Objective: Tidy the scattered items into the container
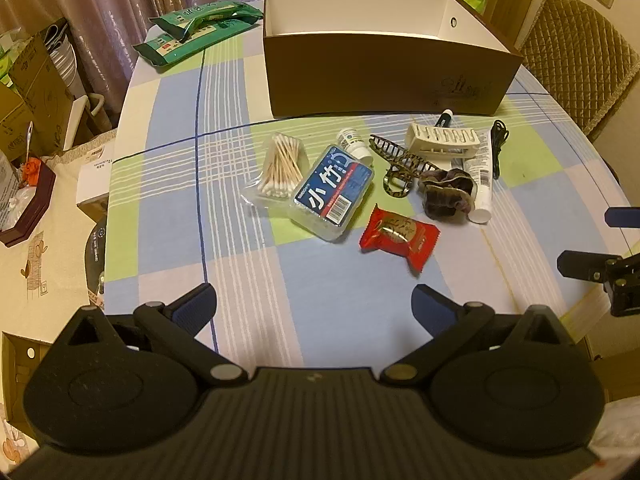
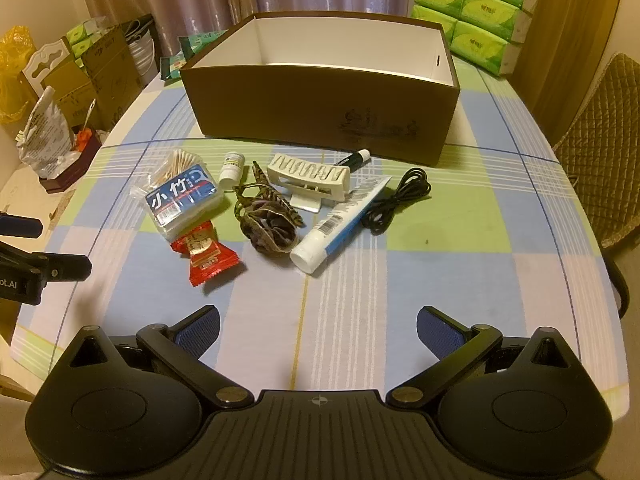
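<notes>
Left wrist view: the brown box (image 1: 384, 76) stands at the far side of the checked tablecloth (image 1: 320, 288), open at the top; the white inner walls and the part of the floor that shows carry nothing. The scattered items lie in a cluster just in front of it. The cotton swab bag (image 1: 282, 164) lies leftmost, touching the blue-labelled clear case (image 1: 334, 190), whose long axis runs from near left to far right. The small white bottle (image 1: 354, 142) lies just beyond the case. The red snack packet (image 1: 398, 236) is nearest the camera. The left gripper (image 1: 314, 306) hangs above the cloth with jaws spread wide, holding nothing.

Right wrist view: the same box (image 2: 320, 112) again shows bare white walls. The white tube (image 2: 340, 224) lies with its cap toward the camera and its long axis running to the far right. The black cable (image 2: 400, 200) is coiled just beside it. The white comb-like holder (image 2: 310, 178) lies crosswise in front of the box. The right gripper (image 2: 318, 330) is likewise spread apart and empty.
</notes>
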The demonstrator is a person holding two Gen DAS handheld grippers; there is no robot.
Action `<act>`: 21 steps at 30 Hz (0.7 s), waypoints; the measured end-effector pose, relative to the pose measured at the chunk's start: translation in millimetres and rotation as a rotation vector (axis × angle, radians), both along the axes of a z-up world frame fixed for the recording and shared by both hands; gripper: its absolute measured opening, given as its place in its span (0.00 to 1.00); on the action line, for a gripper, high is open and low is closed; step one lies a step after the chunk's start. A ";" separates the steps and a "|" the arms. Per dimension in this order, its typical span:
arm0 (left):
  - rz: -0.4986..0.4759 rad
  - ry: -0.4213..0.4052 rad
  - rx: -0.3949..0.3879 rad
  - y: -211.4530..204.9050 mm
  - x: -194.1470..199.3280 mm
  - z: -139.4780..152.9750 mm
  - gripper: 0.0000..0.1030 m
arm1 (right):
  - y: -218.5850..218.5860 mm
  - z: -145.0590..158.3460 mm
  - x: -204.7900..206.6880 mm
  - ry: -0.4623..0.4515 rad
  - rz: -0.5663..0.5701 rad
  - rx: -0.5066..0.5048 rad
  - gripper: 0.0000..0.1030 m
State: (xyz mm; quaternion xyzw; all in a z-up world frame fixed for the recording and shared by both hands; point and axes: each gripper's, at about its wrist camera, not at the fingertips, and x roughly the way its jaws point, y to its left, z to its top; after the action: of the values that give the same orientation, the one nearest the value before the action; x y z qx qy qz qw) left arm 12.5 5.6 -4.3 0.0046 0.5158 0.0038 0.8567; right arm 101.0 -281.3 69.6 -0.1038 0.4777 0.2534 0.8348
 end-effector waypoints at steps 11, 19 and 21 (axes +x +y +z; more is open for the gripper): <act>-0.009 -0.013 -0.010 11.2 -3.7 1.3 0.99 | 6.9 3.0 -6.3 -0.011 -0.006 -0.005 0.98; -0.013 -0.015 -0.021 17.3 -4.1 -0.6 0.99 | 11.7 5.0 -10.4 -0.022 -0.034 -0.010 0.98; -0.016 -0.016 -0.023 18.2 -4.4 -1.0 0.99 | 11.4 5.7 -11.7 -0.027 -0.042 -0.011 0.98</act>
State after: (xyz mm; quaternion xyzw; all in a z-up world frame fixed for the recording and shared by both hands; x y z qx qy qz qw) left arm 8.1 23.9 -5.3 -0.0010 0.5091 -0.0091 0.8607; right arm 89.3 -270.0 75.3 -0.1018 0.4697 0.2320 0.8457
